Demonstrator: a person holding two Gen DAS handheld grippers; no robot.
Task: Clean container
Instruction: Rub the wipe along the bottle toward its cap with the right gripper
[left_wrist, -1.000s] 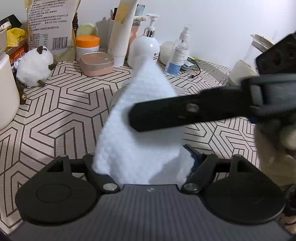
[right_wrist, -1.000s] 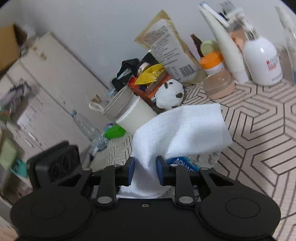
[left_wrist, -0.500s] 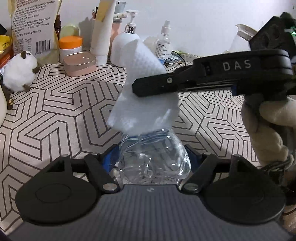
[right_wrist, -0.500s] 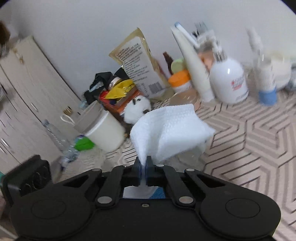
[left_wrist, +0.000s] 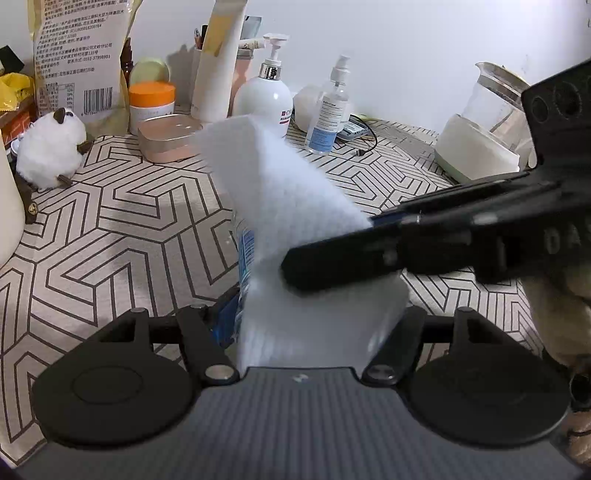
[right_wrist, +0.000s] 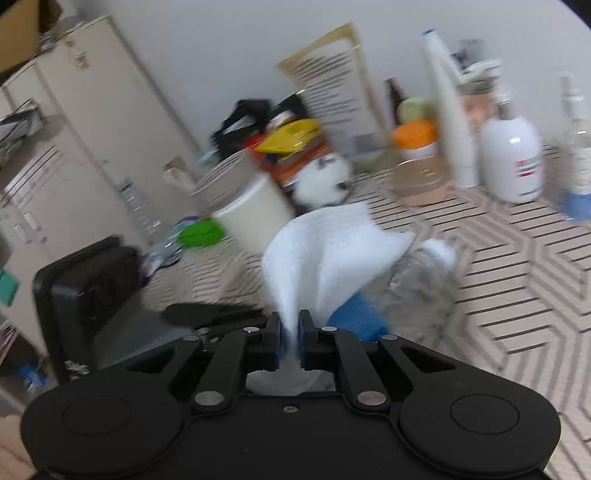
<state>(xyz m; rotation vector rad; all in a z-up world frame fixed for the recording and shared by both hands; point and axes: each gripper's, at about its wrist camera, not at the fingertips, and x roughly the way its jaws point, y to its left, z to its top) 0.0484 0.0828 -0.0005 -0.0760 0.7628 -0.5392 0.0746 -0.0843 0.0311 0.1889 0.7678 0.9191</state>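
Note:
A clear plastic bottle with a blue label (left_wrist: 245, 251) stands between the fingers of my left gripper (left_wrist: 314, 321), which is shut on it. A white cloth (left_wrist: 288, 192) drapes over most of the bottle. My right gripper (left_wrist: 291, 266) reaches in from the right, pinching that cloth. In the blurred right wrist view the cloth (right_wrist: 325, 251) runs through my right gripper (right_wrist: 290, 332), whose jaws are opening slightly while the pads still press it. The bottle (right_wrist: 417, 288) lies just beyond, and the left gripper's black housing (right_wrist: 85, 291) sits at the left.
The patterned tablecloth (left_wrist: 110, 229) carries a pink tin (left_wrist: 170, 136), an orange-lidded jar (left_wrist: 151, 99), a white pump bottle (left_wrist: 264, 99), a spray bottle (left_wrist: 328, 110) and a plush toy (left_wrist: 48, 155). A glass jug (left_wrist: 480, 144) stands far right. Cabinets (right_wrist: 74, 147) lie beyond the table's left edge.
The cloth lifted off the bottle half a second ago and now hangs over it again, lower. The right gripper nipped tighter on the cloth and swung across the bottle.

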